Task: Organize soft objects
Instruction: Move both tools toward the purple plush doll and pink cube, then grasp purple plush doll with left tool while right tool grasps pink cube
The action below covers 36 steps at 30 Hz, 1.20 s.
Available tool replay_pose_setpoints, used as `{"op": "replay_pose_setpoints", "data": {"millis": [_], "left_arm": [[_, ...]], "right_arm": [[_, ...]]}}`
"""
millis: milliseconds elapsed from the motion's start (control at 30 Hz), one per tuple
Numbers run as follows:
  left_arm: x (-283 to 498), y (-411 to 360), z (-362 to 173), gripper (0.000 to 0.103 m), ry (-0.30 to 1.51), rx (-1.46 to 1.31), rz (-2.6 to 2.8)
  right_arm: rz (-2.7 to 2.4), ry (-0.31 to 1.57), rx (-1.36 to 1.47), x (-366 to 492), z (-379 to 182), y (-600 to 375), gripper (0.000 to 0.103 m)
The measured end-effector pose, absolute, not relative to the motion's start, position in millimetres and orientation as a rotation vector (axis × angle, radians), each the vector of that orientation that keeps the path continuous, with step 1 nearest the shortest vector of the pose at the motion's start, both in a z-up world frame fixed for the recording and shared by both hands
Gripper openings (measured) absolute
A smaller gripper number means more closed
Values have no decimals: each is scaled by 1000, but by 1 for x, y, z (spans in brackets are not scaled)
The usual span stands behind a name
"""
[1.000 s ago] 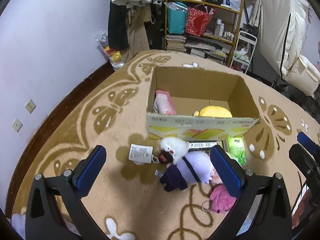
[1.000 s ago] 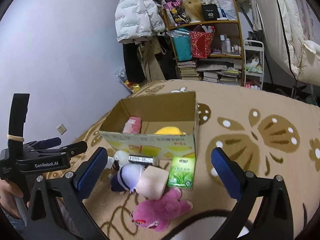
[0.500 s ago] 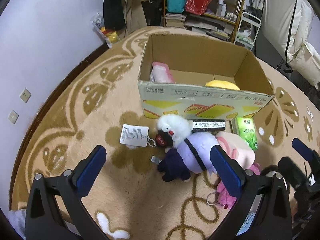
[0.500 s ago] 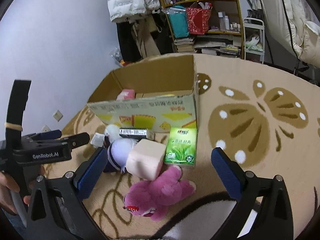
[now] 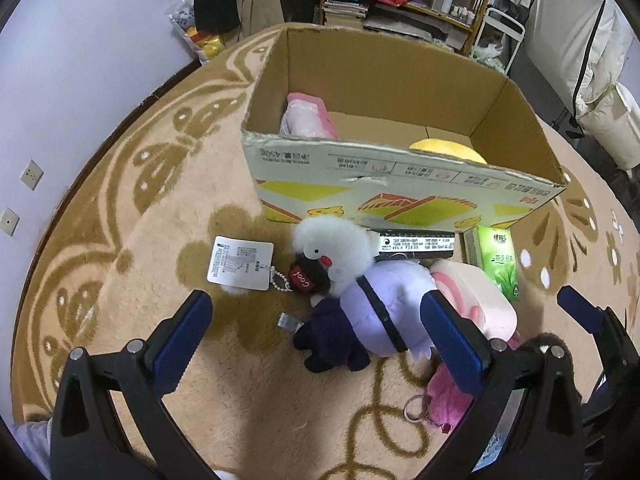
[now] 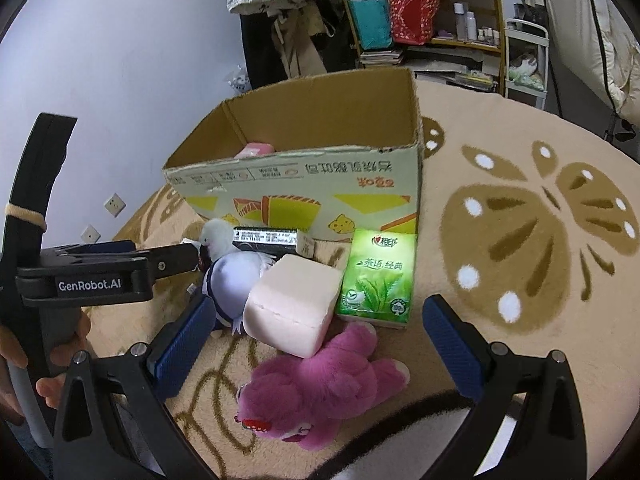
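Observation:
An open cardboard box [image 5: 404, 176] [image 6: 312, 184] stands on the rug, holding a pink soft item [image 5: 306, 116] and a yellow plush [image 5: 448, 150]. In front of it lie a white-headed lavender plush doll [image 5: 360, 280] [image 6: 234, 276] with a paper tag [image 5: 240, 263], a pale pink plush block [image 6: 294, 310] [image 5: 476, 300], a magenta plush bear [image 6: 320, 392] and a green tissue pack [image 6: 378, 276] [image 5: 498, 262]. My left gripper [image 5: 316, 340] hangs open just above the doll. My right gripper [image 6: 316, 344] is open over the pink block and bear.
A black flat box [image 5: 416, 245] leans at the carton's front. A shelf unit [image 6: 424, 20] with bags and books, hanging clothes [image 6: 280, 20] and a white cart [image 6: 524, 60] stand behind. A person's hand [image 6: 24, 364] holds the left gripper's handle. Patterned rug [image 6: 540, 220] stretches to the right.
Both grippers have moved forward and down toward the pile of soft toys, which now looks larger. Both stay open with nothing held.

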<state>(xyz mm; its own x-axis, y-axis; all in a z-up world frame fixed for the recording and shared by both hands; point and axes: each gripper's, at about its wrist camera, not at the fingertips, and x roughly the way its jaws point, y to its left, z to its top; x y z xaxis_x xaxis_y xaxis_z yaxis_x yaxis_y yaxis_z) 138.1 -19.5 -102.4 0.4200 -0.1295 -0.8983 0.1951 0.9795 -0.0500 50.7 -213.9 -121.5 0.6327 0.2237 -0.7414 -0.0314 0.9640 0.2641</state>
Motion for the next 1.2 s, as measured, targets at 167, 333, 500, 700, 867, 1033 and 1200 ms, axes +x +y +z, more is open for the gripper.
{"op": "replay_pose_setpoints", "data": {"millis": [167, 333, 500, 700, 867, 1033, 1200], "left_arm": [[144, -21, -111, 103, 1148, 52, -207], [150, -23, -116, 103, 1163, 41, -209], [153, -25, -121, 103, 1174, 36, -222], [154, -31, -126, 103, 1189, 43, -250], [154, -38, -130, 103, 1199, 57, -264], [155, -43, -133, 103, 1209, 64, -274], [155, -48, -139, 103, 1214, 86, -283]], "right_arm": [[163, 908, 211, 58, -131, -207, 103], [160, 927, 181, 65, -139, -202, 103], [166, 936, 174, 68, -142, -201, 103], [173, 936, 180, 73, -145, -201, 95], [203, 947, 238, 78, -150, -205, 88], [197, 948, 228, 77, -152, -203, 88], [200, 943, 184, 73, -152, -198, 84]]}}
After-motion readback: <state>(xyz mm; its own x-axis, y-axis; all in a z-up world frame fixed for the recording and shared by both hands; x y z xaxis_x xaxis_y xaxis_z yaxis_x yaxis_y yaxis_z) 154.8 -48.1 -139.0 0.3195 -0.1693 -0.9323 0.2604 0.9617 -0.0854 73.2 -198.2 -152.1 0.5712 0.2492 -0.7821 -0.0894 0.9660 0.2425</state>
